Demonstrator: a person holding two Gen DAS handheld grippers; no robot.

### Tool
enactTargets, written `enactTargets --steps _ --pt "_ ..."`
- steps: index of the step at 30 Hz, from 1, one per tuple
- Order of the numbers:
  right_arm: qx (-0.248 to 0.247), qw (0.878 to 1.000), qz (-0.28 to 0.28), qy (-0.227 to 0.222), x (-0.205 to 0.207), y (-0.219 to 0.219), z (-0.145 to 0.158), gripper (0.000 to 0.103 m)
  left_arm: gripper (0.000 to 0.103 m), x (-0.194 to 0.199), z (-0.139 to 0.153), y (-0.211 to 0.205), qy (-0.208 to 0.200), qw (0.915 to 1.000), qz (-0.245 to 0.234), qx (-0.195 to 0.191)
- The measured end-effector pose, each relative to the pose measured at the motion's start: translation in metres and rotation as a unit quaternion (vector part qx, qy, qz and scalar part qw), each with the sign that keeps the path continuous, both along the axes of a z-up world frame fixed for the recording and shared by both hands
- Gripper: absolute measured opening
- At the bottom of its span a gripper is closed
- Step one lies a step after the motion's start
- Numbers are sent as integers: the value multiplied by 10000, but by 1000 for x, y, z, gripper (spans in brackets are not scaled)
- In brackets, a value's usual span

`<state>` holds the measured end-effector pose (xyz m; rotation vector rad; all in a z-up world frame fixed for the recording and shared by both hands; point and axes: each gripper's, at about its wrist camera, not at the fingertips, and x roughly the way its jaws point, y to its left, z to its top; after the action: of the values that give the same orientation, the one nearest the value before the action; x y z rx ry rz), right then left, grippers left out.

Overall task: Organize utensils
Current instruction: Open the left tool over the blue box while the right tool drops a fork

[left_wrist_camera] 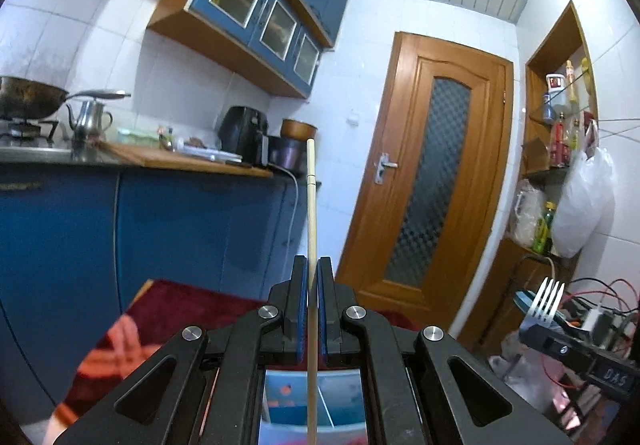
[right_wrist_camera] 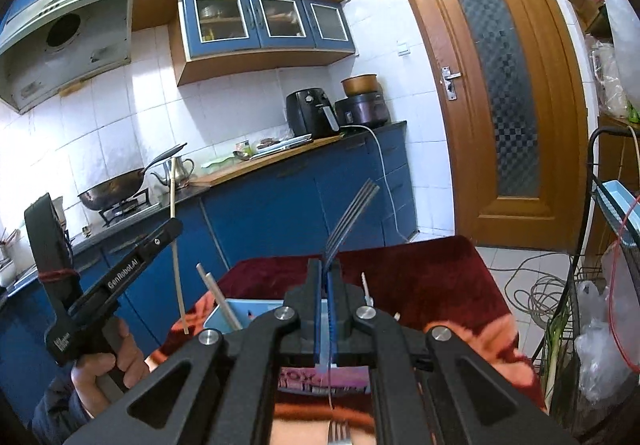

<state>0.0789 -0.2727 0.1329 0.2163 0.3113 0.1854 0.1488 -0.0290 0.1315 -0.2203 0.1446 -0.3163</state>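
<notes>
In the left wrist view my left gripper is shut on a pale wooden chopstick that stands upright between the blue pads, above a light blue container. In the right wrist view my right gripper is shut on a metal fork, its tines up and leaning right. A hand holds the left gripper at the left with the chopstick in it. The blue container sits on the red cloth and holds another stick. A second fork lies at the bottom edge.
A blue kitchen counter runs behind, with a wok, a kettle, an air fryer and a rice cooker. A wooden door stands at the right. Cables and a wire rack crowd the right side.
</notes>
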Motion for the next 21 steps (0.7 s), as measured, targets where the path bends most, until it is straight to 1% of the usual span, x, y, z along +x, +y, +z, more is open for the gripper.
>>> enactTargets --steps 5,10,16,21 --pt "-26 9999 -85 -109 10 -1 3 4 4 17 -5 -7 -75 9999 108 54" --pt "-45 9998 -115 -170 18 0 2 4 4 28 -17 -6 -55 9997 247 -36" --pt "-302 9989 -248 -262 28 9 -1 4 4 39 -36 -6 59 9995 315 -67" --pt "-529 9977 -349 -235 40 17 -8 4 4 37 -43 -12 -56 9993 365 95"
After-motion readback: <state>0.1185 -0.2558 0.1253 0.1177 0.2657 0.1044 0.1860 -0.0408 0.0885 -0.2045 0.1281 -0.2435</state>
